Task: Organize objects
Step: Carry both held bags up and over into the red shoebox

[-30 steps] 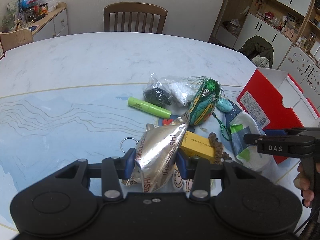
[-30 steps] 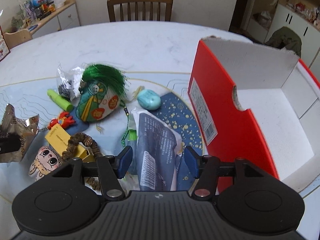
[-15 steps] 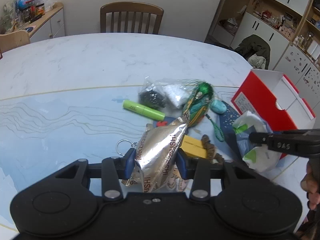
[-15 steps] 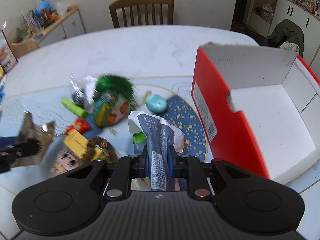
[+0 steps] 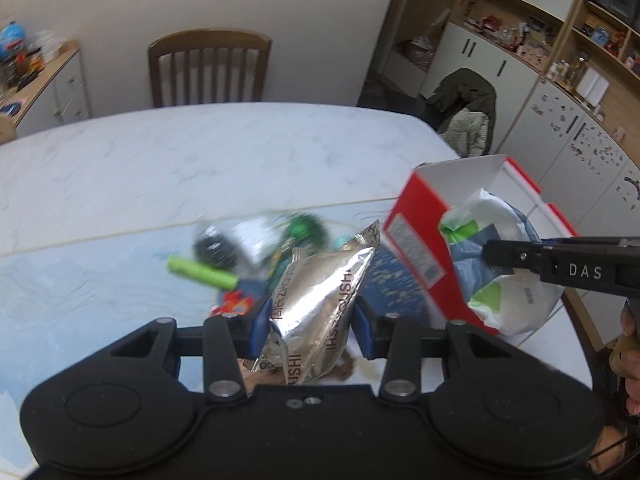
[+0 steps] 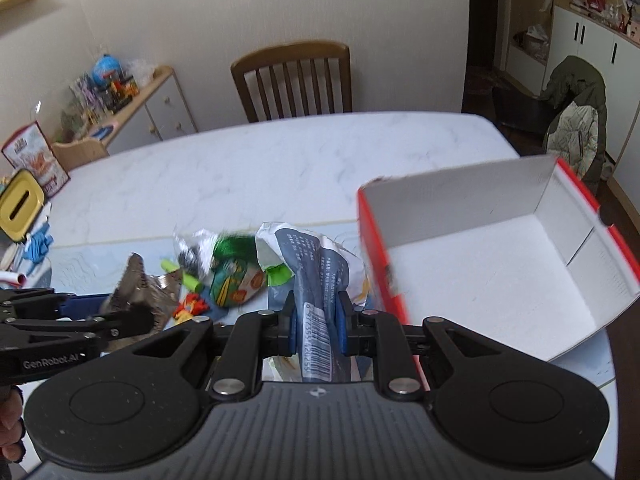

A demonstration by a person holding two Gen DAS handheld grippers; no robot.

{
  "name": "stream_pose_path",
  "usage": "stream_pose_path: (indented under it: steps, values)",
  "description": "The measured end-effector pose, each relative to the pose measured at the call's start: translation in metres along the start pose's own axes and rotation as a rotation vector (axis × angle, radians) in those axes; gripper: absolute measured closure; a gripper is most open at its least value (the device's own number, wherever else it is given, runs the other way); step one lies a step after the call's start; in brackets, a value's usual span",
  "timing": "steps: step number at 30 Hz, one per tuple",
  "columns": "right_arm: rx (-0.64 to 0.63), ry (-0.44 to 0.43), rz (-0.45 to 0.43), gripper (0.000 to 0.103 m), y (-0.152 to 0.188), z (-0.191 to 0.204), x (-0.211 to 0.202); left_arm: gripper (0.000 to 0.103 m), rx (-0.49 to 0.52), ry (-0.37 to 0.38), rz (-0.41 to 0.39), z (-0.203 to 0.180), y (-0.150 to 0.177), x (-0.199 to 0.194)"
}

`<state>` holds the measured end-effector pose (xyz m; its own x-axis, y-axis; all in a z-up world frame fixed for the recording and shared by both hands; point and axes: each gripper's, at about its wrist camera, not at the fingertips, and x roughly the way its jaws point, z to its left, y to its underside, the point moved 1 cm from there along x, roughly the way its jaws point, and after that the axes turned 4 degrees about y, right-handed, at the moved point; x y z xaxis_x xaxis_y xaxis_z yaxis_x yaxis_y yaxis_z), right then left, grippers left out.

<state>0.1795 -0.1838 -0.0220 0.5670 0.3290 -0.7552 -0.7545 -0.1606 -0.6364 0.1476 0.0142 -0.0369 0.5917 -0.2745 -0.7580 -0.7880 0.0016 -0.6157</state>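
Right wrist view shows the right claw (image 6: 316,322) pinching a blue and white bag (image 6: 308,272) mid-frame, lifted beside the red box (image 6: 472,264) at right, so next it likely goes in, while the left claw (image 5: 311,322) holds a silver bag (image 5: 320,304).

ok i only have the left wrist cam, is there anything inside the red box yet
observer: no. The right wrist view looks into the red box, and its white floor is bare.
operator: is the right gripper actually shut on that bag
observer: yes, the right gripper pinches the blue and white bag right at its barcode strip.
operator: bag over the opening?
observer: not in the right wrist view, where the bag sits left of the box's red side wall.
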Motion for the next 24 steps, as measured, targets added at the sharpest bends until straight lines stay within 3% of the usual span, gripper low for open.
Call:
stream_pose_path:
  steps: [9, 24]
  values:
    - [0.018, 0.013, -0.041, 0.086, -0.020, -0.062, -0.005, 0.062, 0.059, 0.027, 0.002, -0.062, -0.031, 0.028]
    - [0.082, 0.079, -0.003, 0.086, -0.032, -0.182, 0.036, 0.062, 0.101, 0.091, 0.084, -0.163, -0.075, 0.105]
